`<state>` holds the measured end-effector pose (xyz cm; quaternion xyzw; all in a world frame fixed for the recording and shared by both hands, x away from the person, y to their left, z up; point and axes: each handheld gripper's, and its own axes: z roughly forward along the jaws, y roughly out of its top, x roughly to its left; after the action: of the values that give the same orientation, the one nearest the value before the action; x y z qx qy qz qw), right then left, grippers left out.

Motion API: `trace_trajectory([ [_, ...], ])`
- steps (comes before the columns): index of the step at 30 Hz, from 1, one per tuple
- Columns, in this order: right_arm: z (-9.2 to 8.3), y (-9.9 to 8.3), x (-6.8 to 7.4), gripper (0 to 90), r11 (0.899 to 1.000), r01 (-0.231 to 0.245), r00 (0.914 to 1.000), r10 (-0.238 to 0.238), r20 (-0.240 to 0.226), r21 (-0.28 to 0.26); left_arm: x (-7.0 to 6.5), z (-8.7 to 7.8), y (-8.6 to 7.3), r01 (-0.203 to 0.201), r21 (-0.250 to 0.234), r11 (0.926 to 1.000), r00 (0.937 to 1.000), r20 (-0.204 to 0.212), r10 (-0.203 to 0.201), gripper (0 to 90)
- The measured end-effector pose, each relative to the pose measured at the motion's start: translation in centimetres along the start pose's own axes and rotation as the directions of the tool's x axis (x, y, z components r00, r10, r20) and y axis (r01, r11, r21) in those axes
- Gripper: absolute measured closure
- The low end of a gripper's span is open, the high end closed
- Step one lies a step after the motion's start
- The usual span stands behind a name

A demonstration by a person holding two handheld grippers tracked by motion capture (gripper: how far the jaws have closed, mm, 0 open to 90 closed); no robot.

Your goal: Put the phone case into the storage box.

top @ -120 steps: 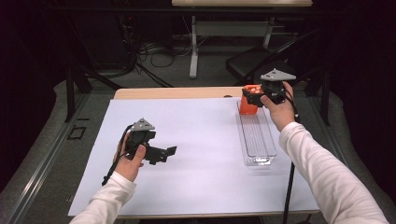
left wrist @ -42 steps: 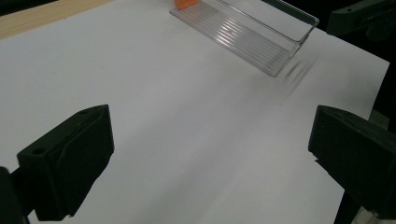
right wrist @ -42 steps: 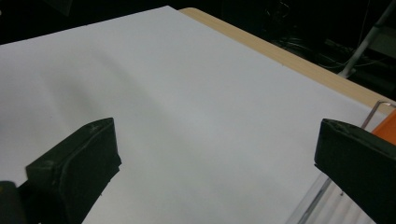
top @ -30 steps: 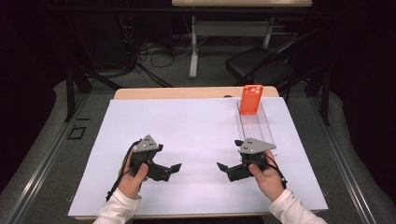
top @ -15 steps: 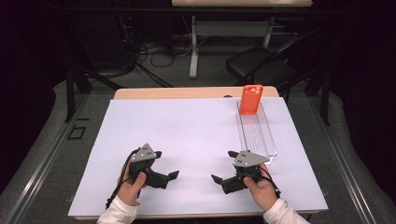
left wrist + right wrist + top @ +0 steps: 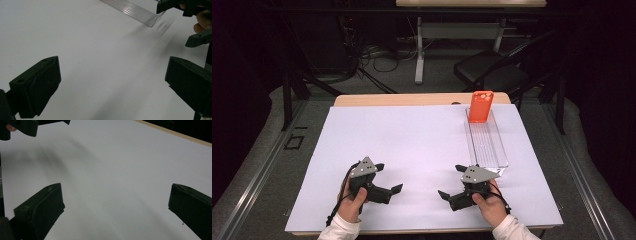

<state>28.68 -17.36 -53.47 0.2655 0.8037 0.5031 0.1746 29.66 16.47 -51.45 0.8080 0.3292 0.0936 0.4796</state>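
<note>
We see both grippers low over the white sheet (image 6: 412, 145) that covers the table, close to its near edge. The left gripper (image 6: 388, 180) sits at the near left, held in the left hand (image 6: 352, 200), its jaws pointing right toward the middle of the sheet. From the left gripper view we see those jaws spread wide apart with nothing but bare white sheet between them. The right gripper (image 6: 451, 189) sits at the near right in the right hand (image 6: 489, 206), jaws pointing left, so the two grippers face each other across a gap. The right gripper view shows its jaws spread wide too, empty.

A long clear plastic tray (image 6: 486, 145) lies on the right side of the sheet, running from near to far; its near end is just beside the right gripper's grey plate. An orange phone-like block (image 6: 480, 106) stands upright at the tray's far end. The wooden table edge (image 6: 412, 100) shows beyond the sheet.
</note>
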Motion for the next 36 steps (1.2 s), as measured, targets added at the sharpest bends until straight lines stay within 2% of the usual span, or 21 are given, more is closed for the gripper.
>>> trace_trajectory([
  [3, 0.3, -0.2, 0.2, 0.0, 1.000, -0.004, 0.9999, 0.004, -0.009, 0.006, 0.1, 0.1, -0.2, 0.001, 0.005, 1.0000, 1.0000, 0.000, -0.001, 0.5],
  [7, 0.6, -0.4, 0.5, 0.0, 1.000, 0.014, 0.9997, -0.014, -0.021, 0.018, 0.1, 0.3, -0.3, 0.002, 0.003, 1.0000, 1.0000, -0.003, -0.002, 0.5],
  [19, 1.0, -0.7, 0.7, 0.0, 1.000, 0.017, 0.9991, -0.016, -0.039, 0.016, 0.1, 0.6, -0.6, -0.009, -0.005, 0.9999, 1.0000, -0.003, 0.009, 0.4],
  [36, 1.2, -0.9, 0.9, 0.1, 1.000, 0.024, 0.9987, -0.023, -0.045, 0.019, 0.0, 0.7, -0.7, -0.005, -0.002, 1.0000, 1.0000, -0.008, 0.005, 0.5],
])
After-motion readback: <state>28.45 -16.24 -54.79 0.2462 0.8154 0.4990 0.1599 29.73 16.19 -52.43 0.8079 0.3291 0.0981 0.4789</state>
